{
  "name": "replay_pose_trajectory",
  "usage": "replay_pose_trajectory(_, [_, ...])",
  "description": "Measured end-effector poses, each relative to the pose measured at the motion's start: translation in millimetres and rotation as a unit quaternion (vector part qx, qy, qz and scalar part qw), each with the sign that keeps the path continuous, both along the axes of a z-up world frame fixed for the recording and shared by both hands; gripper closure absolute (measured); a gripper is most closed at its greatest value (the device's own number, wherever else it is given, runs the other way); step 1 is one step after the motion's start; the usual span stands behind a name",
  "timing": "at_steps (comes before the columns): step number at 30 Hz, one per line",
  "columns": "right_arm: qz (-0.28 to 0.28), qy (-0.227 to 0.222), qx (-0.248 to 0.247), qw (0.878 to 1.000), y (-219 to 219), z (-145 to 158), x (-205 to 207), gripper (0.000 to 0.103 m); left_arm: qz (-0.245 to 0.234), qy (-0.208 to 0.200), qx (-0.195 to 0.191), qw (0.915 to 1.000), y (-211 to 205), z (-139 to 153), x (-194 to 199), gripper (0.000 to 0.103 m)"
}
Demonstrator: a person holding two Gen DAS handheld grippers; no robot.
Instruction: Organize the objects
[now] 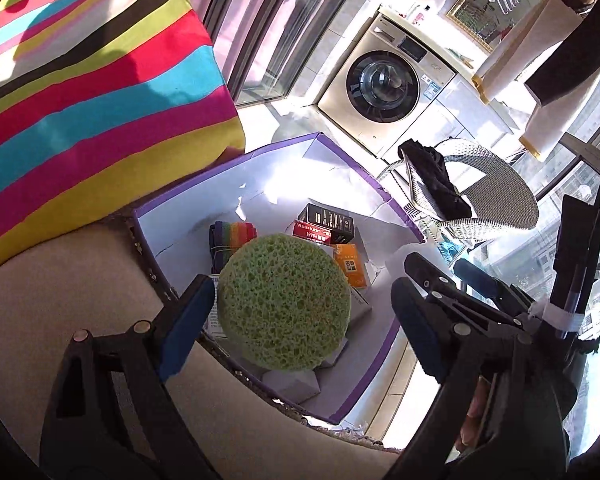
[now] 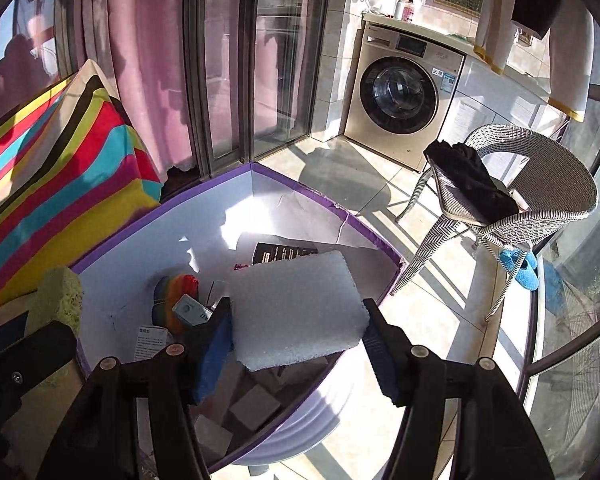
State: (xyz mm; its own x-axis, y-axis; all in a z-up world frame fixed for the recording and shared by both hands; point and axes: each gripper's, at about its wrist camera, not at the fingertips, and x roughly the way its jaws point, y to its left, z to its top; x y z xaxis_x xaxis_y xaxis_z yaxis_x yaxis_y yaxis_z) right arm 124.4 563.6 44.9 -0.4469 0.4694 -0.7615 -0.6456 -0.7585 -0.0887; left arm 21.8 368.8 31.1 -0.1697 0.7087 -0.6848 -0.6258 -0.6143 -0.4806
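Observation:
A round green sponge hangs over the purple-rimmed white box. It touches the left finger of my left gripper; the right finger stands well clear of it, so the jaws are wide. My right gripper is shut on a white rectangular sponge, held over the same box. The green sponge's edge shows at the left of the right wrist view. Small cartons, a black box and rainbow cloths lie inside.
A striped cushion leans behind the box on a beige seat. A wicker chair with dark cloth, blue slippers and a washing machine stand on the tiled floor. Glass doors and pink curtains lie at the back.

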Motion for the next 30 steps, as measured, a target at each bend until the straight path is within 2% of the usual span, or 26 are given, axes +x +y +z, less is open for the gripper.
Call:
replay_pose_trajectory(2, [-0.005,-0.001,0.0,1.0,2,0,1,0.025,-0.002,-0.009,0.013,0.9999,-3,-1,0,0.003])
replay_pose_trajectory(4, [-0.009,-0.004,0.003,1.0,3,-1,2,0.02,-0.009,-0.015,0.023,0.9996,-3,0,0,0.001])
replay_pose_trajectory(8, [-0.005,-0.009,-0.005,1.0,2,-3,3,0.02,-0.019,-0.031,0.038,0.9986,-10,-1,-1,0.001])
replay_pose_trajectory(10, [-0.001,-0.011,-0.007,1.0,1,-3,5,0.02,-0.025,-0.042,0.033,0.9982,-12,0,0,0.001])
replay_pose_trajectory(12, [0.0,-0.013,-0.008,1.0,0,-4,7,0.02,-0.03,-0.042,0.003,0.9987,-8,-1,3,0.001])
replay_pose_trajectory(15, [0.001,-0.016,-0.012,1.0,-2,-7,12,0.02,-0.026,-0.014,-0.057,0.9979,0,-3,12,0.001])
replay_pose_trajectory(16, [0.002,-0.016,-0.013,1.0,-3,-7,13,0.02,-0.023,-0.01,-0.066,0.9975,0,-4,14,0.001])
replay_pose_trajectory(25, [0.001,-0.017,-0.019,1.0,-3,-9,16,0.02,-0.031,-0.017,-0.063,0.9974,-7,-5,9,0.001])
replay_pose_trajectory(30, [0.001,-0.018,-0.019,1.0,-4,-11,15,0.02,-0.033,-0.016,-0.048,0.9982,-10,-4,8,0.001])
